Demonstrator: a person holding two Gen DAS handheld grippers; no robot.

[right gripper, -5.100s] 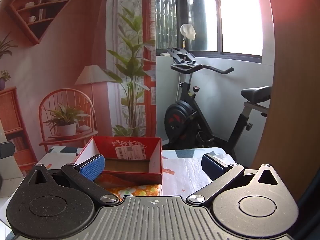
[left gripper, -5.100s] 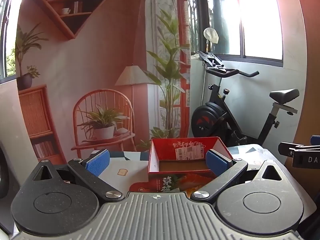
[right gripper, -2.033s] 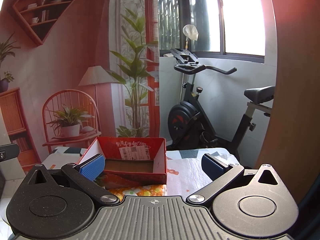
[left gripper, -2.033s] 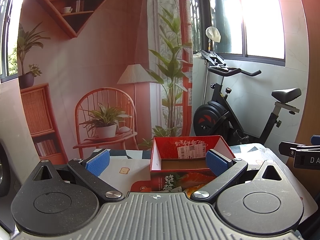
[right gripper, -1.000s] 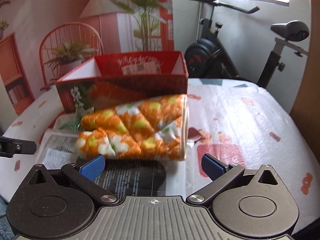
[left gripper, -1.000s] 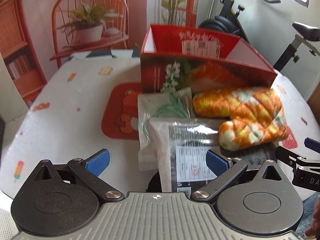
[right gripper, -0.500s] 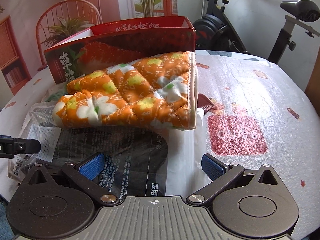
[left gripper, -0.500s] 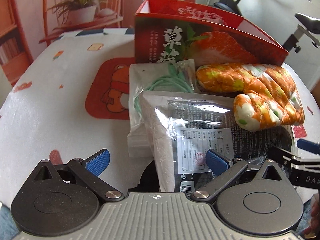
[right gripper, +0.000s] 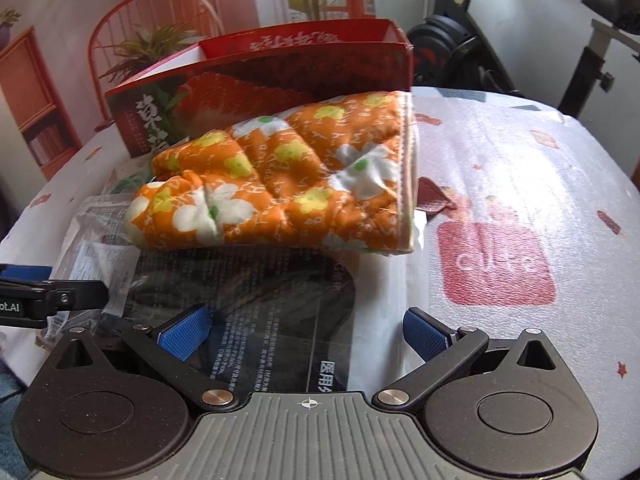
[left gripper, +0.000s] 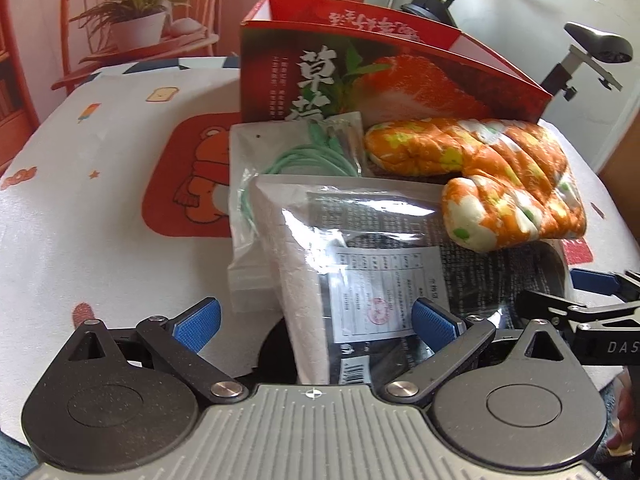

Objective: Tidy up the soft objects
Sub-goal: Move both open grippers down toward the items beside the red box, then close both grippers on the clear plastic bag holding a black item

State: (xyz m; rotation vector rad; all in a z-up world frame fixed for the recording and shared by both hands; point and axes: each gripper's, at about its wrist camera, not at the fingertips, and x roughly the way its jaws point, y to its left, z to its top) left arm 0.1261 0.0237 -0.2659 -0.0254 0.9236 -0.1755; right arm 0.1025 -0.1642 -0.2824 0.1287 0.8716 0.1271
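On the table (left gripper: pixel 100 208), both tools spread wide: left tool (left gripper: pixel 316 320) and right tool (right gripper: pixel 304 330) straddle, perhaps touching, the plastic packet (left gripper: pixel 360 248).

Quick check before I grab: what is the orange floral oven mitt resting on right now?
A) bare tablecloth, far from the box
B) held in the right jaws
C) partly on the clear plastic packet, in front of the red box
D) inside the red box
C: the orange floral oven mitt lies partly on the clear plastic packet, just in front of the red box; both grippers are open and hold nothing.

Orange mitt (right gripper: pixel 280 184) atop printed bag (right gripper: pixel 256 304)
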